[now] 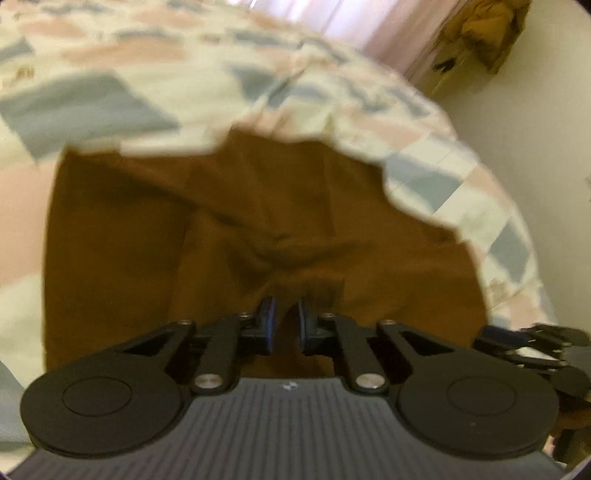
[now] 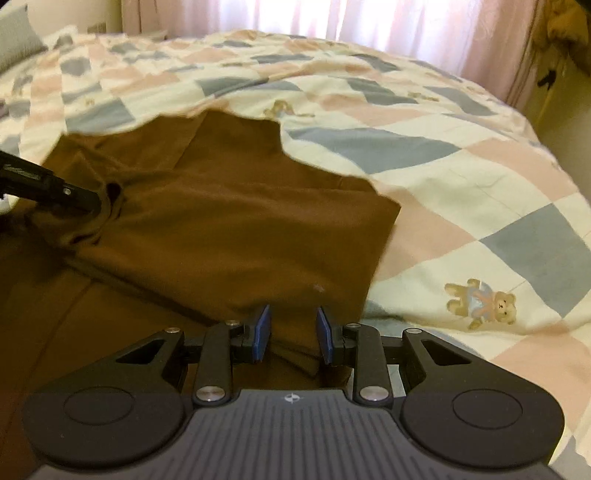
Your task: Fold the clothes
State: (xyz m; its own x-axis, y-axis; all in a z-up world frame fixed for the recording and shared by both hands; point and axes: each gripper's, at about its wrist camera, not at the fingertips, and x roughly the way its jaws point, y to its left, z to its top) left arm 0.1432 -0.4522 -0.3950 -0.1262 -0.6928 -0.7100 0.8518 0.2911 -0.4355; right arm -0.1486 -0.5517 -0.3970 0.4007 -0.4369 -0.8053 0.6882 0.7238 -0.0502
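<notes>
the bed (image 2: 461, 177) is carrying the work, its patchwork quilt in cream, pink and grey-blue with small bear prints filling both views. pink curtains (image 2: 369, 22) are hanging behind it.

the brown garment (image 2: 229, 221) is lying spread on the quilt, its near portion lifted toward both cameras and its far edge uneven against the quilt. in the left wrist view it (image 1: 258, 221) is gathering into creases that run toward the claw, and motion blur is softening the far edge.

the left claw (image 1: 286, 325) is standing nearly closed, brown cloth filling the narrow gap between its blue pads; it appears to be pinching a bunched part of the garment, also seen from the right wrist view (image 2: 92, 201). the right claw (image 2: 292, 334) is standing partly open with cloth passing between the pads; whether the pads are pressing it cannot be told.

judgement: a fold is under way. risks from here: the right corner may be slipping free if that grip is loose, leaving a skewed fold; the bunching at the left claw may be setting wrinkles into the fold; uneven pull between claws may be dragging the garment across the quilt.
</notes>
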